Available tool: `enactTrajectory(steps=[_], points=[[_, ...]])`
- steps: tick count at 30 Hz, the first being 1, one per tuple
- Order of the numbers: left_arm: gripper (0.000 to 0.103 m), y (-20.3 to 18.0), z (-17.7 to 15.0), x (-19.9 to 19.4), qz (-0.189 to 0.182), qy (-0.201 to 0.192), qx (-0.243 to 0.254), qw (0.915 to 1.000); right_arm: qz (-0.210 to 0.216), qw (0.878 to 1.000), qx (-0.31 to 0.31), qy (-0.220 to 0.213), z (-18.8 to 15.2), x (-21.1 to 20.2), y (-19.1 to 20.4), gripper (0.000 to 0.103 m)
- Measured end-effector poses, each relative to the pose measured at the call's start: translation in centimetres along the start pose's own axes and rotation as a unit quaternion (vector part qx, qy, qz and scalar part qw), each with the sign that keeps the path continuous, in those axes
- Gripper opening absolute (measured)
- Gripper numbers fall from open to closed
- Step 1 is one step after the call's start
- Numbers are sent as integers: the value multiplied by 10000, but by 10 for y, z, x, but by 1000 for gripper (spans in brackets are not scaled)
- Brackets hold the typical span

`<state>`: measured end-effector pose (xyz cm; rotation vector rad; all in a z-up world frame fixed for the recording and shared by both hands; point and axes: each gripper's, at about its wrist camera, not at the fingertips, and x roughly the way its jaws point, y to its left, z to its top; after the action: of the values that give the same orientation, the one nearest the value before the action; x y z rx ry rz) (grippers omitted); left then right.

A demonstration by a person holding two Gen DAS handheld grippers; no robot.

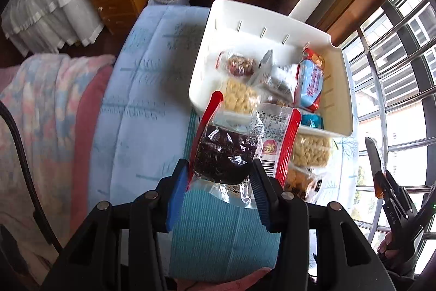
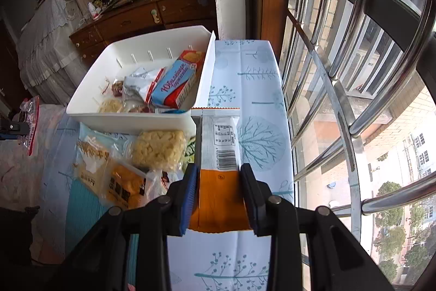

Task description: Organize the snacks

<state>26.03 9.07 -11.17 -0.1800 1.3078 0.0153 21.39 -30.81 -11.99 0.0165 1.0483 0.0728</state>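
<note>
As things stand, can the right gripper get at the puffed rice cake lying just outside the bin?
Probably not yet. The right gripper is shut on an orange-and-white packet, so its jaws are occupied. The rice cake lies uncovered beside the white bin, otherwise reachable.

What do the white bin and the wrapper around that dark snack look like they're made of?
White bin: most likely moulded plastic, smooth and slightly glossy, with thin walls and cut slots along the side.
Dark snack wrapper: thin clear plastic film with a red printed edge; it crinkles, catches glare and shows the dark contents inside, clamped in the left gripper.
</note>
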Motion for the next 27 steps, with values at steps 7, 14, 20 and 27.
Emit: enactTrajectory(steps=[7, 14, 20, 27], points=[[33, -7, 47, 8, -88, -132, 305, 9994, -84, 9993, 102, -337, 30, 3, 15, 33], [33, -4, 68, 36, -133, 104, 403, 9990, 93, 9976, 87, -683, 60, 19, 39, 33], [33, 14, 73, 45, -183, 112, 305, 9993, 232, 9968, -53, -766, 79, 46, 62, 33], [33, 35, 71, 41, -195, -19, 40, 9998, 282, 9968, -113, -746, 94, 70, 78, 35]])
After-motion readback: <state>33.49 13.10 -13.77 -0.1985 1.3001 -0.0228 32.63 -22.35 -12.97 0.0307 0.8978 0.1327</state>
